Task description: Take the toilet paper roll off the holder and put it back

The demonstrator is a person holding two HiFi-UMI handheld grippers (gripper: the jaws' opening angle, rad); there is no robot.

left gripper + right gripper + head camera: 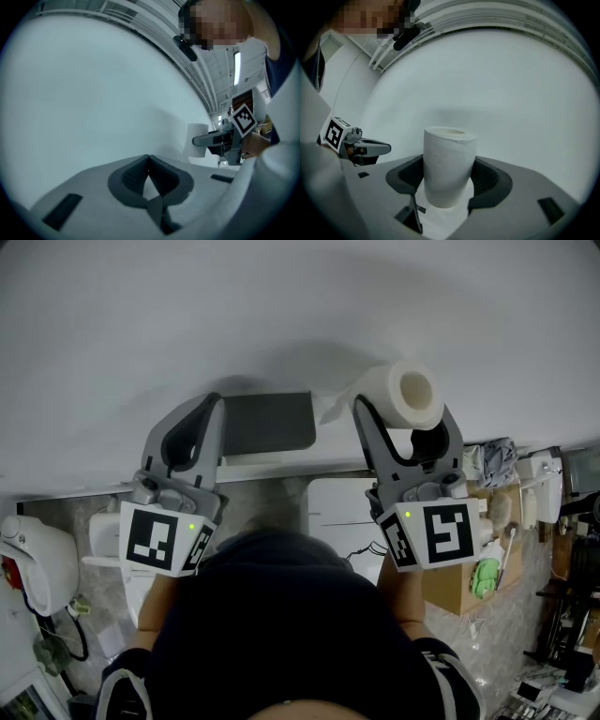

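The white toilet paper roll (pixel 405 393) is off the holder, held against the white wall with my right gripper (pixel 405 424) shut on it. In the right gripper view the roll (pixel 449 154) stands upright between the dark pads (pixel 491 178). A loose tail of paper (pixel 330 409) hangs toward the grey holder plate (pixel 269 421) on the wall. My left gripper (pixel 208 407) is shut and holds nothing, its tip at the plate's left edge. The left gripper view shows its own jaws (pixel 149 161) closed on nothing, with the roll (pixel 197 139) to the right.
A white shelf edge (pixel 267 461) runs under the holder plate. Below are a white toilet (pixel 33 563) at left, a cardboard box (pixel 459 589) with a green item (pixel 485 577) at right, and clutter (pixel 562 615) on the stone floor.
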